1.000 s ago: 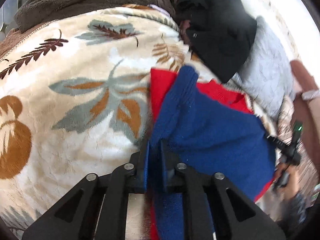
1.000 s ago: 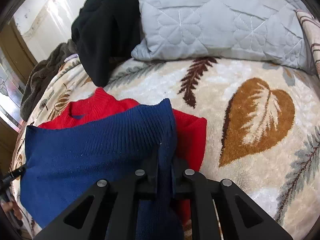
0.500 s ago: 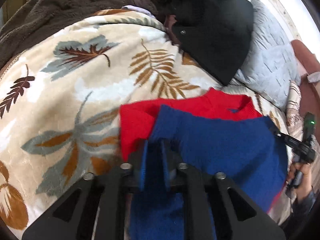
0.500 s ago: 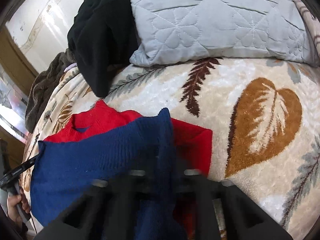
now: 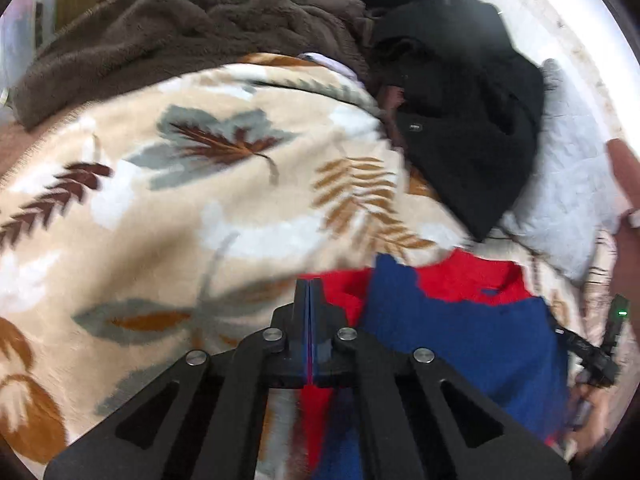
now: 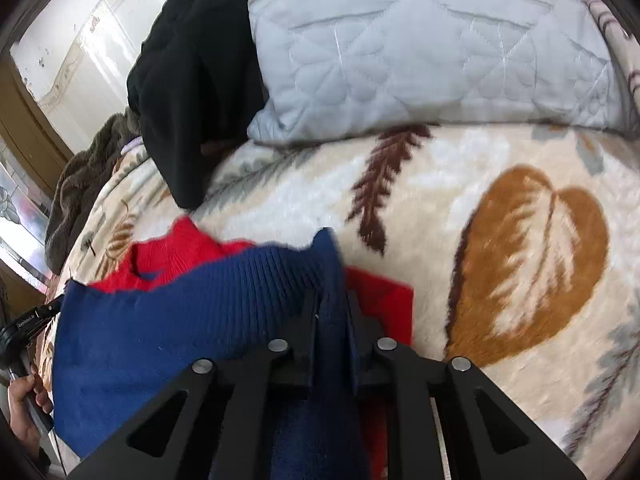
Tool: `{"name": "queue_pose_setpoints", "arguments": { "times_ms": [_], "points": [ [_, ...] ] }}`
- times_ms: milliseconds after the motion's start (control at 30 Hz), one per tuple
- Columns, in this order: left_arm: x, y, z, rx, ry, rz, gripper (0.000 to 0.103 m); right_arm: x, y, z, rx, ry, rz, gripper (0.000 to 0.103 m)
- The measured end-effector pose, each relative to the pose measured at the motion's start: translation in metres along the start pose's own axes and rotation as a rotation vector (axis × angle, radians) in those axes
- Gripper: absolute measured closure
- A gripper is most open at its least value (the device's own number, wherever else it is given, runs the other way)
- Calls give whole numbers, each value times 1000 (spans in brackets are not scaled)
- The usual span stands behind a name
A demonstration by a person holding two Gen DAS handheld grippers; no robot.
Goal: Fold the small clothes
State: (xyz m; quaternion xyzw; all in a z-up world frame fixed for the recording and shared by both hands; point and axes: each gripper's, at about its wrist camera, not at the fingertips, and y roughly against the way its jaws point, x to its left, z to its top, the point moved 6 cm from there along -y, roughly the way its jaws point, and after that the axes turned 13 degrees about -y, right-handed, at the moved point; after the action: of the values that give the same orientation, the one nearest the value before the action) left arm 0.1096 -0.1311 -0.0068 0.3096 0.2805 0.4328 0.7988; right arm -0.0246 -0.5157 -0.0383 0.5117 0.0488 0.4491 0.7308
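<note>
Item 1: blue knit garment, ribbed, spread over a red knit garment on a bed covered w/ a cream leaf-print blanket. Red collar and one red edge are left exposed beyond the blue fabric.

Item 2: right claw. Fingers are closed narrow on a bunched corner of the blue knit garment; fabric is seen pinched between them and trailing back toward the camera.

Item 3: left claw. Fingers are pressed nearly together; only a thin red-purple sliver shows in the gap. Whether cloth is gripped cannot be told. In the left wrist view, the blue knit lies to the right of the claw, w/ the red knit showing beyond and under it. View is motion-blurred.

Item 4: grey quilted pillow, at the head of the bed, resting on the blanket.

Item 5: black garment, draped beside and partly against the pillow, near the red collar.

Item 6: brown fleece throw, heaped at the far blanket edge, adj. to the black garment.
</note>
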Motion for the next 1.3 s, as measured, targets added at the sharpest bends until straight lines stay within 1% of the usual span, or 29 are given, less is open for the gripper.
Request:
{"name": "queue_pose_setpoints", "arguments": {
  "times_ms": [33, 67, 100, 133, 167, 200, 267, 300, 367, 433, 467, 500, 533, 600, 667, 767, 833, 867, 900, 933, 967, 1000, 1033, 1067, 1100, 1167, 1200, 1233, 1300],
  "points": [
    [-3, 3, 1, -11, -4, -28, 103, 1, 5, 1, -14, -2, 10, 82],
    [-6, 6, 3, -17, -12, -42, 101, 1, 7, 2, -16, -5, 18, 73],
    [-8, 8, 6, -18, -22, -46, 96, 2, 10, 3, -18, -7, 23, 66],
    [-10, 9, 9, -18, -27, -54, 92, 2, 13, 4, -23, -10, 26, 64],
    [-12, 10, 11, -21, -24, -67, 82, 2, 17, 6, -32, -14, 29, 63],
    [-14, 12, 13, -26, -20, -78, 74, 3, 19, 8, -37, -16, 30, 62],
    [-21, 11, 14, -28, -23, -114, 70, 3, 20, 9, -36, -25, 40, 62],
    [-25, 8, 13, -18, -33, -124, 70, 2, 20, 9, -32, -30, 45, 62],
    [-35, -5, 7, 32, -69, -135, 70, 2, 16, 8, -24, -34, 50, 62],
    [-42, -22, -1, 100, -119, -94, 71, 1, 10, 5, -9, -36, 47, 62],
    [-43, -28, -4, 118, -128, -68, 90, 2, 6, 4, 2, -31, 42, 66],
    [-41, -30, -4, 123, -119, -52, 97, 2, 2, 2, 18, -18, 31, 83],
    [-39, -27, -1, 109, -89, -64, 97, 4, 1, 1, 22, -3, 20, 96],
    [-34, -17, 8, 57, -69, -54, 98, 11, 6, 3, 11, 39, 3, 97],
    [-32, -2, 19, -13, -70, -44, 98, 19, 19, 10, -44, 69, 14, 97],
    [-28, 10, 31, -83, -61, -15, 98, 23, 33, 22, -110, 45, 60, 97],
    [-28, 5, 33, -98, -64, 12, 98, 22, 33, 26, -141, 39, 54, 97],
    [-29, -2, 31, -77, -71, 28, 97, 21, 27, 26, -135, 38, 42, 97],
    [-29, -15, 25, -26, -76, 44, 97, 18, 18, 24, -109, 35, 21, 96],
    [-29, -33, 17, 51, -78, 57, 96, 14, 8, 21, -73, 29, -4, 95],
    [-27, -45, 9, 106, -74, 63, 94, 8, -7, 14, -13, 16, -34, 88],
    [-26, -44, 8, 89, -66, 60, 94, 5, -11, 12, 1, 6, -39, 87],
    [-25, -38, 9, 67, -54, 50, 93, 3, -8, 12, -21, -3, -32, 82],
    [-25, -32, 11, 56, -46, 36, 92, 2, -3, 13, -33, -11, -41, 72],
    [-26, -26, 13, 50, -49, 30, 92, 2, 3, 13, -41, -12, -48, 68],
    [-28, -7, 16, 27, -78, 32, 92, 6, 17, 12, -57, 6, -52, 68],
    [-31, 3, 16, 19, -95, 28, 92, 10, 26, 9, -59, 17, -37, 67],
    [-36, 15, 12, 11, -111, 10, 91, 17, 35, 3, -52, 27, -8, 67],
    [-50, 31, -2, 18, -116, -43, 85, 29, 45, -10, -31, 52, 23, 63]
  ]
}}
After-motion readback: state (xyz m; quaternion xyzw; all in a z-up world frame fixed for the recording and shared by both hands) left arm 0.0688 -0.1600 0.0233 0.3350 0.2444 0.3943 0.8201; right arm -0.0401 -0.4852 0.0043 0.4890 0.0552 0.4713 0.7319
